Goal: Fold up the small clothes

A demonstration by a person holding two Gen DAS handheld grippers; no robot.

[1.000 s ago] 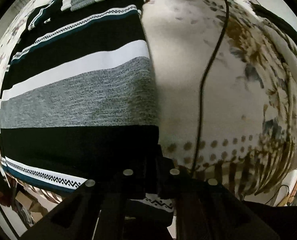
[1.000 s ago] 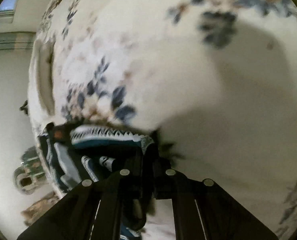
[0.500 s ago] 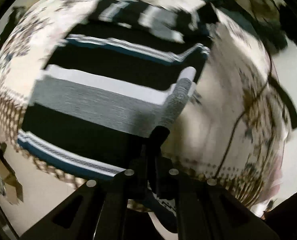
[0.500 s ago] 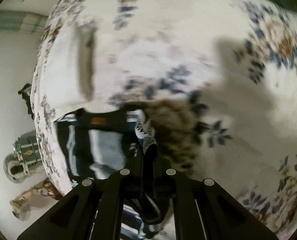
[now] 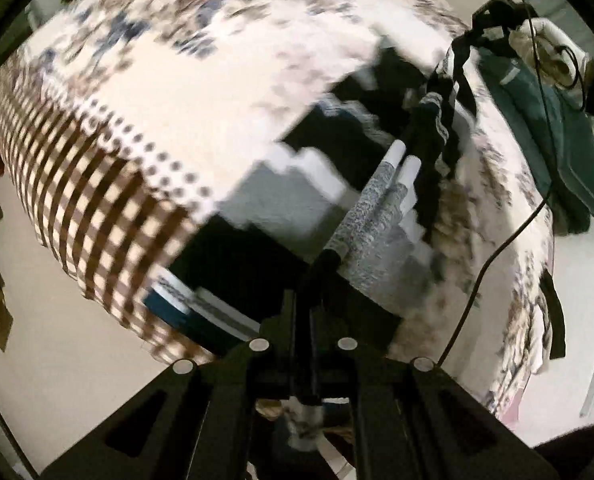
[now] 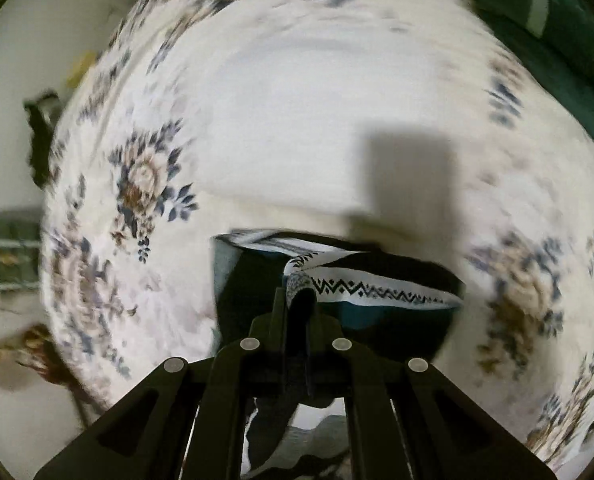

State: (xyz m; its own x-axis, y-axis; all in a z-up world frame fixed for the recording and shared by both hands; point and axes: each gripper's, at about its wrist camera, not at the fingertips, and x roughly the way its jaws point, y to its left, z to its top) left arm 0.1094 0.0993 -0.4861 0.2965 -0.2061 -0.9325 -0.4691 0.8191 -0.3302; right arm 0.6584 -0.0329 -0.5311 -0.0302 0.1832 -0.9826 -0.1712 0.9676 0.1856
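1. Both tools pinch the same striped garment [image 5: 381,216], probably to carry 1 edge across for a fold; it hangs over the floral bedspread [image 6: 297,120].
2. The left gripper [image 5: 311,280] is clamped tight on a grey-and-black fold.
3. The right gripper [image 6: 297,300] is clamped on the zigzag-patterned hem [image 6: 377,290].

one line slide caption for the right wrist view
Right tool shut on the striped garment's zigzag-trimmed edge above a floral bedsheet.

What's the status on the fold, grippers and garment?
Left gripper and right gripper both shut on the striped garment. Garment lifted over floral bedspread. Black cable lies nearby.
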